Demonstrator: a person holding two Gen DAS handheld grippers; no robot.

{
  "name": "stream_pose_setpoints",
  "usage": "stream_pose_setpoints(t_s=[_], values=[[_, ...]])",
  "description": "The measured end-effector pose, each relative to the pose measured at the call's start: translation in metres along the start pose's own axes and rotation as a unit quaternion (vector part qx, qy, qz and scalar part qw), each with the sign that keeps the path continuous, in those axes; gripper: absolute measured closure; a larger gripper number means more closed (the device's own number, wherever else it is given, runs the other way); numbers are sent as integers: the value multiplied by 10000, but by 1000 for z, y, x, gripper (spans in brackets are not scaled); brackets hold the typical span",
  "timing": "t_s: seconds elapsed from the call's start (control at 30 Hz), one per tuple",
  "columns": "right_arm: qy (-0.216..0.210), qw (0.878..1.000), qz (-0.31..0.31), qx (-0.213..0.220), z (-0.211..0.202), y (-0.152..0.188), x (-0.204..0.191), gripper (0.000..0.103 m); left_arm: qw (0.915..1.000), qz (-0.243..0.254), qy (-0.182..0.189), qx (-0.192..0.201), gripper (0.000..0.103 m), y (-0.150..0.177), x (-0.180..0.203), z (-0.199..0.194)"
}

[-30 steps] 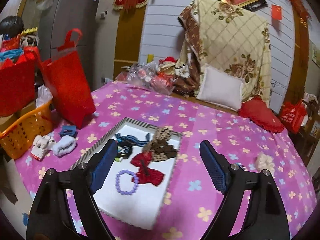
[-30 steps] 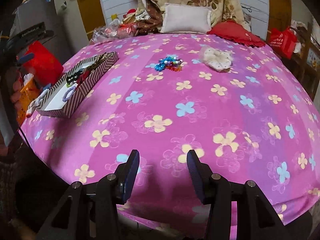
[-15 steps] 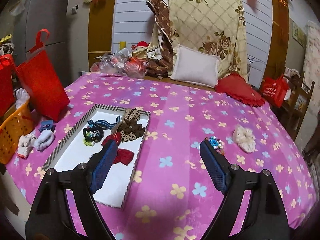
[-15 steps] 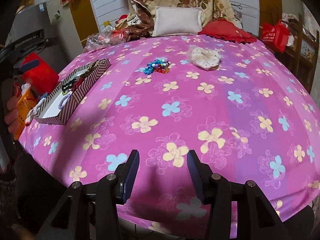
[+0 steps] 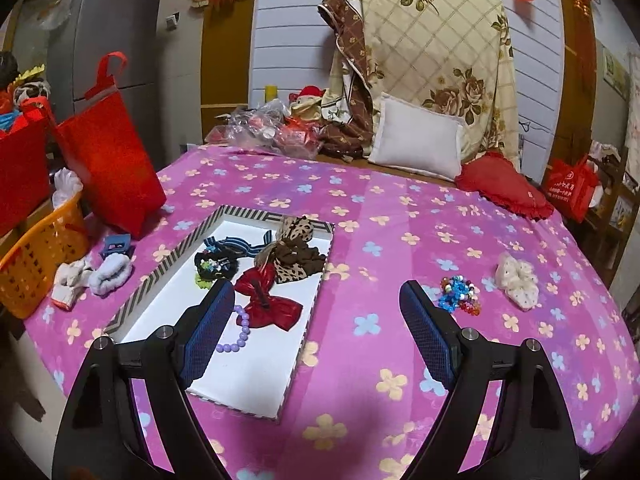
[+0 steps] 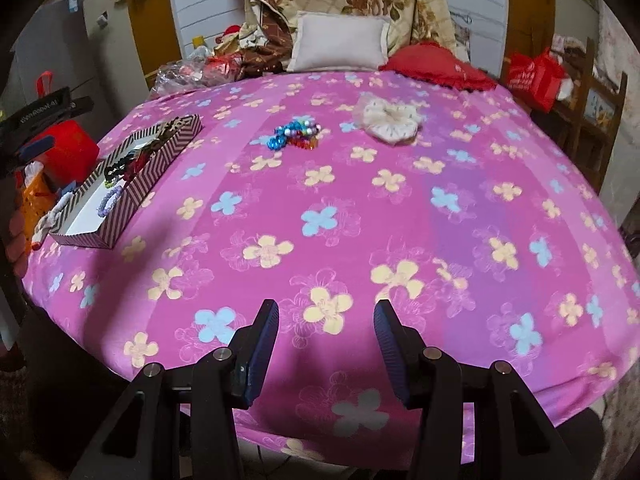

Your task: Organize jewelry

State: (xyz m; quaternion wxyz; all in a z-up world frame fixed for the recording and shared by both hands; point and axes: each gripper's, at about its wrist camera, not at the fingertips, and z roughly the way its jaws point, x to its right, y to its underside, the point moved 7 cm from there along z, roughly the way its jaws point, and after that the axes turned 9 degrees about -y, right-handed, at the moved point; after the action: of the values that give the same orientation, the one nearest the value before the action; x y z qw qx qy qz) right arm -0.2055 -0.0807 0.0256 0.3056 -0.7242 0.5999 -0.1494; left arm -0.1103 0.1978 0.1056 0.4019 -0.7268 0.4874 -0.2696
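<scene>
A striped box [image 5: 156, 272] with a white floor lies on the pink flowered cloth; it also shows in the right wrist view [image 6: 160, 166]. In it lie a red bow [image 5: 268, 304], a leopard bow [image 5: 294, 248], a striped blue hair tie [image 5: 236, 246], a black scrunchie [image 5: 214, 264] and a purple bead bracelet [image 5: 238, 332]. A multicoloured bead bracelet [image 5: 458, 294] [image 6: 296, 136] and a cream scrunchie [image 5: 516, 276] [image 6: 390, 120] lie on the cloth to the right. My left gripper [image 5: 316, 328] is open and empty above the box's right edge. My right gripper [image 6: 326, 340] is open and empty near the table's front edge.
A red bag [image 5: 108, 164], an orange basket [image 5: 36, 256], a blue clip [image 5: 116, 244] and white cloth items [image 5: 92, 274] sit left of the box. A white pillow [image 5: 416, 140], a red cushion [image 5: 504, 192] and a draped quilt stand at the back.
My left gripper has swung right and back, so the bead bracelet and cream scrunchie came into its view. My right gripper has moved forward over the table.
</scene>
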Motion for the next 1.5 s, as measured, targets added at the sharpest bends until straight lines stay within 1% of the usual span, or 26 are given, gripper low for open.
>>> stream_pose_setpoints(t_s=[0.07,0.2,0.37,0.47,0.53,0.6,0.7,0.87,0.97,1.03,1.13,1.2,1.27,1.3,1.33,1.4,1.5], values=[[110,9999,-65,17,-3,-3,-3,56,10000,56,53,-30,18,2,-1,0],[81,10000,-38,-32,1,-7,-8,56,9999,57,130,-97,18,6,-7,4],[96,9999,-58,-66,12,-7,-9,56,9996,90,104,-261,18,14,-7,17],[70,9999,-1,-126,21,-7,-4,56,9992,168,13,-361,18,19,-4,23],[48,9999,95,-86,22,-11,2,56,9991,223,-27,-357,18,18,-3,21],[-2,9998,182,2,23,-19,9,56,9993,243,-60,-291,18,16,-4,14],[65,9998,158,135,24,-35,20,56,9991,352,-55,-234,18,16,-3,9],[-8,9994,318,160,38,-59,44,56,9970,538,-2,-558,18,28,7,20],[-145,9987,487,108,53,-73,60,56,9947,627,154,-797,18,35,20,29],[-135,9985,513,132,61,-83,69,56,9931,721,323,-871,18,35,33,33],[-87,9984,522,191,80,-108,88,56,9870,876,743,-1123,19,32,62,47],[-102,9979,610,216,94,-125,102,56,9783,1001,1119,-1425,18,31,90,64],[-135,9970,719,256,109,-146,117,56,9705,1050,1365,-1685,22,29,113,80],[-145,9967,753,272,115,-154,123,56,9654,1082,1515,-1826,29,27,129,91],[-152,9963,792,286,122,-164,131,56,9618,1143,1594,-1908,33,26,141,100],[-123,9955,876,352,130,-177,144,56,9554,1295,1675,-2058,37,22,168,121],[-258,9923,1133,437,135,-182,165,56,9480,1584,1745,-2140,37,14,206,149]])
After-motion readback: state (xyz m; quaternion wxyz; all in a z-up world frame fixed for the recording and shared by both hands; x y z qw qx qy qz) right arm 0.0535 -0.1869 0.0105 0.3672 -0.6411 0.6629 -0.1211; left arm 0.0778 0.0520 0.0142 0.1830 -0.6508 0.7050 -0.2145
